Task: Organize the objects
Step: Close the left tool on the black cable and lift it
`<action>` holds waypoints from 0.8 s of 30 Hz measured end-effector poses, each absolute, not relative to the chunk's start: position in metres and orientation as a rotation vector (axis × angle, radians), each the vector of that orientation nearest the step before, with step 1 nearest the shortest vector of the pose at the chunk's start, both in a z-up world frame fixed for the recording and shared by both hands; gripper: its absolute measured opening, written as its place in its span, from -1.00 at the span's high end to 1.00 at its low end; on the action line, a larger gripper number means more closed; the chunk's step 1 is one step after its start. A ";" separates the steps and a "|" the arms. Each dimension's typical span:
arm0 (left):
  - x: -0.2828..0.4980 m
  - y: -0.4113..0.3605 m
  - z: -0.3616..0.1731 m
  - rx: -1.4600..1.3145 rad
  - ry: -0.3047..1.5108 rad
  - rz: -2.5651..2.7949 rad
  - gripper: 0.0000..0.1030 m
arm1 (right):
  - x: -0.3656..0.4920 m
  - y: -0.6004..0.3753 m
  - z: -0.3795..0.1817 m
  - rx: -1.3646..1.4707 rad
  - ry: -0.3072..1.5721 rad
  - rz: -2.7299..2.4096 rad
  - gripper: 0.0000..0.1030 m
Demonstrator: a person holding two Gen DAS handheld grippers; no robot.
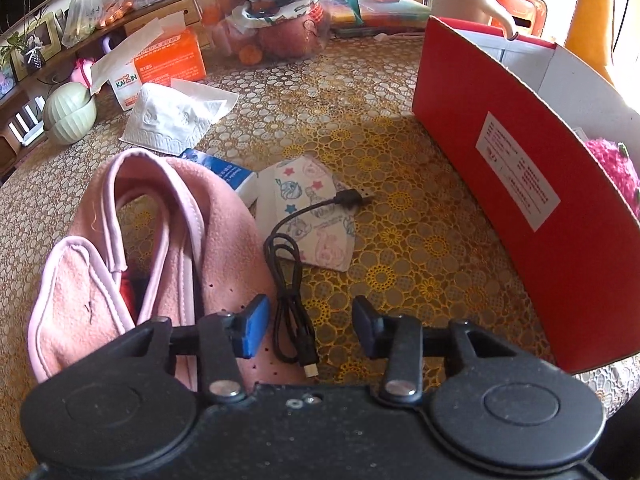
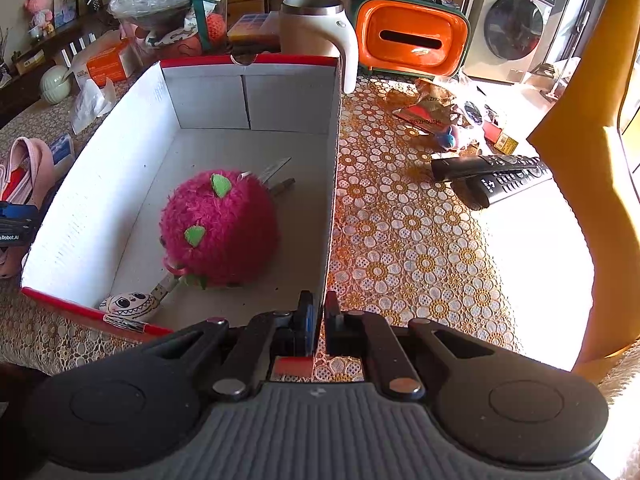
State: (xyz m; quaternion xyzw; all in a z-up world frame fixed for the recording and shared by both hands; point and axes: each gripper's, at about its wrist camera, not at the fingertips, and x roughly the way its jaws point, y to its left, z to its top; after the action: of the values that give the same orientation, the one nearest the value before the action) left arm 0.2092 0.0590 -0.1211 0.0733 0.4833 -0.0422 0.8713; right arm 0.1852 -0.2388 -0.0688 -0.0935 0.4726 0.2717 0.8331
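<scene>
Cable (image 1: 289, 280) in black, a short USB lead loosely coiled, lies on the bench (image 1: 420, 248) directly in front of the left tool (image 1: 308, 322). One plug of the lead rests on a child's patterned face mask (image 1: 308, 208); the other plug lies close to the tool body. The left tool's two fingers stand partly apart on either side of the coil, and neither is seen pressing on it. Just left of the lead lies a pink fleece slipper (image 1: 160, 248), with a small blue and white packet (image 1: 230, 174) beyond it. Farther back sit a folded white tissue (image 1: 172, 120) and an orange tissue box (image 1: 168, 62).

To the right stands a red cardboard box (image 1: 520, 200), open at the top, white inside. In the right wrist view this box (image 2: 120, 184) contains a fluffy pink plush ball (image 2: 220, 228) with green felt leaves, a small white charm with a cartoon face (image 2: 128, 304) in the near corner, and a USB plug (image 2: 162, 289) beside it. The right tool (image 2: 319, 312) is closed narrowly onto the box's near right wall, gripping the cardboard edge. On the flowered lace cloth to the right of the box lie two black remote controls (image 2: 496, 178), one across the other.
</scene>
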 end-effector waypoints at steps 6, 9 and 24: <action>0.210 0.063 -0.121 0.163 1.007 -0.054 0.66 | 0.185 -0.239 -0.069 -0.198 1.002 0.576 0.89; 0.207 0.064 -0.116 0.174 0.982 -0.041 0.72 | 0.185 -0.239 -0.069 -0.198 1.002 0.577 0.90; 0.179 0.060 -0.034 0.085 0.809 -0.106 0.92 | 0.184 -0.238 -0.071 -0.204 0.997 0.576 0.90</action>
State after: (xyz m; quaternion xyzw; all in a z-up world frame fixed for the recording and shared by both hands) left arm 0.1786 0.0596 -0.0336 0.0415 0.3933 -0.0516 0.9170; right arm 0.1843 -0.2382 -0.0707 -0.0963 0.4705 0.2719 0.8339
